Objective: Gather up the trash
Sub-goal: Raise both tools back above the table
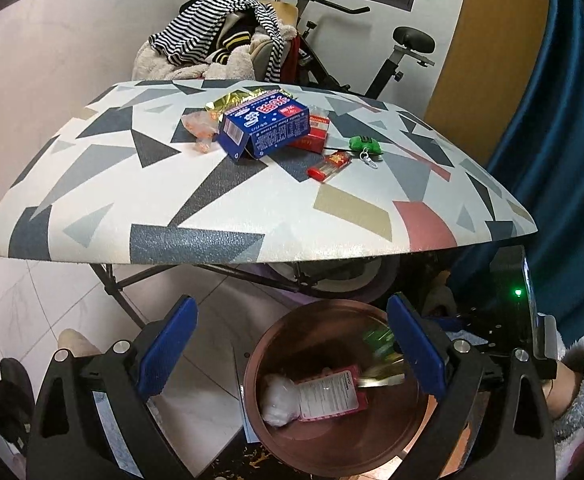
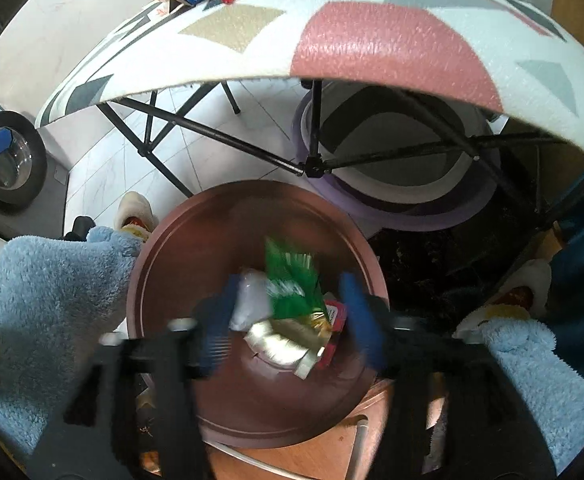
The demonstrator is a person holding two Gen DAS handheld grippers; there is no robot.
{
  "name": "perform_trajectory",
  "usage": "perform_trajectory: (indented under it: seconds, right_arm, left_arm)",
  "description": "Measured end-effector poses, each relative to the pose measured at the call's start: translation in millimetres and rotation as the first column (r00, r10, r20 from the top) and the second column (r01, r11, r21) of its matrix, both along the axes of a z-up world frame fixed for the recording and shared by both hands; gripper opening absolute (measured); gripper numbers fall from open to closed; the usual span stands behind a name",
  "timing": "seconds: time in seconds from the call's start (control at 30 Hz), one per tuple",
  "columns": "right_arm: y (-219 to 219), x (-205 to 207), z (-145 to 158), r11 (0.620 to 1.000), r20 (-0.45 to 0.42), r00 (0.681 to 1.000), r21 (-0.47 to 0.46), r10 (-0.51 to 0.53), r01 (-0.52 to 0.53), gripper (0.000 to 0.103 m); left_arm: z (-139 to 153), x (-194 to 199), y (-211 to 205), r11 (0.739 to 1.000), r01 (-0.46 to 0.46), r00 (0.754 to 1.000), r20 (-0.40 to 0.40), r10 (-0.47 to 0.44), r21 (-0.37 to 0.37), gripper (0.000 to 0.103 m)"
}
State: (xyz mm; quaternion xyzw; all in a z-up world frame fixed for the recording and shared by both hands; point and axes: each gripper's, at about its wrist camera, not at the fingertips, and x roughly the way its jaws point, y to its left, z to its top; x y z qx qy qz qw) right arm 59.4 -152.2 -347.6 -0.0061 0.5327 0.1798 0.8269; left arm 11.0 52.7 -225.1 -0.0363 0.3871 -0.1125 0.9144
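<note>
A brown round bin [image 1: 276, 364] stands on the floor below the table's front edge; it also shows in the right wrist view [image 2: 196, 240]. Inside lie a pink-and-white packet [image 1: 330, 394], a white wad [image 1: 278, 402] and a green and gold wrapper [image 2: 290, 284]. My left gripper [image 1: 290, 346] is open and empty above the bin. My right gripper [image 2: 288, 320] is open over the bin, blurred, with the green wrapper loose between its fingers. On the patterned table [image 1: 212, 216] lie a blue box [image 1: 264, 126], a red box [image 1: 312, 134], a small red packet [image 1: 329, 165], orange wrappers [image 1: 200, 125] and gold foil [image 1: 230, 102].
A green keychain toy [image 1: 366, 146] lies on the table at the right. An exercise bike [image 1: 372, 60] and a heap of clothes [image 1: 220, 44] stand behind the table. Black folding legs [image 2: 228, 140] and a round grey and purple stool [image 2: 396, 168] are under it. Slippered feet flank the bin.
</note>
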Motion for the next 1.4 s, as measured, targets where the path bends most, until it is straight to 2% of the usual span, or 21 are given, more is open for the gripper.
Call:
perform_trajectory:
  seconds: [0.03, 0.1, 0.2, 0.47, 0.67, 0.83, 1.1, 1.27, 1.4]
  right_arm:
    - [1, -1, 2, 1.0, 0.009, 1.0, 0.0, 0.002, -0.002, 0.074]
    - [1, -4, 8, 1.0, 0.039, 0.999, -0.005, 0.006, -0.006, 0.094]
    - [2, -9, 21, 1.0, 0.099, 0.995, -0.019, 0.012, -0.01, 0.097]
    - [-8, -10, 73, 0.999, 0.274, 0.962, -0.039, -0.005, 0.016, 0.097]
    - [-22, 12, 115, 0.999, 0.32, 0.947, -0.012, -0.026, 0.032, 0.097]
    - [-32, 32, 146, 0.998, 0.366, 0.93, -0.037, -0.041, 0.058, 0.097]
    - [-52, 54, 166, 0.996, 0.39, 0.919, -0.039, -0.061, 0.083, 0.097]
    - [-62, 64, 171, 0.995, 0.41, 0.909, -0.038, -0.071, 0.094, 0.097]
    - [-66, 78, 168, 0.997, 0.374, 0.925, -0.016, -0.065, 0.076, 0.097]
  left_arm:
    - [2, 0, 0, 1.0, 0.0, 1.0, 0.005, 0.0, 0.003, 0.093]
    - [6, -1, -1, 1.0, 0.0, 1.0, 0.015, 0.0, 0.012, 0.093]
    - [13, -1, 0, 1.0, -0.002, 0.999, 0.035, 0.002, 0.014, 0.093]
    - [42, 3, 6, 0.999, -0.018, 0.994, 0.108, 0.015, 0.032, 0.093]
    - [70, 11, 12, 0.998, -0.05, 0.984, 0.172, 0.042, 0.042, 0.097]
    - [88, 23, 18, 0.996, -0.074, 0.979, 0.195, 0.065, 0.043, 0.097]
    - [106, 35, 21, 0.994, -0.065, 0.964, 0.264, 0.041, 0.083, 0.097]
    - [114, 43, 29, 0.996, -0.073, 0.958, 0.283, 0.055, 0.055, 0.097]
    - [116, 52, 37, 0.995, -0.089, 0.957, 0.282, 0.07, 0.055, 0.097]
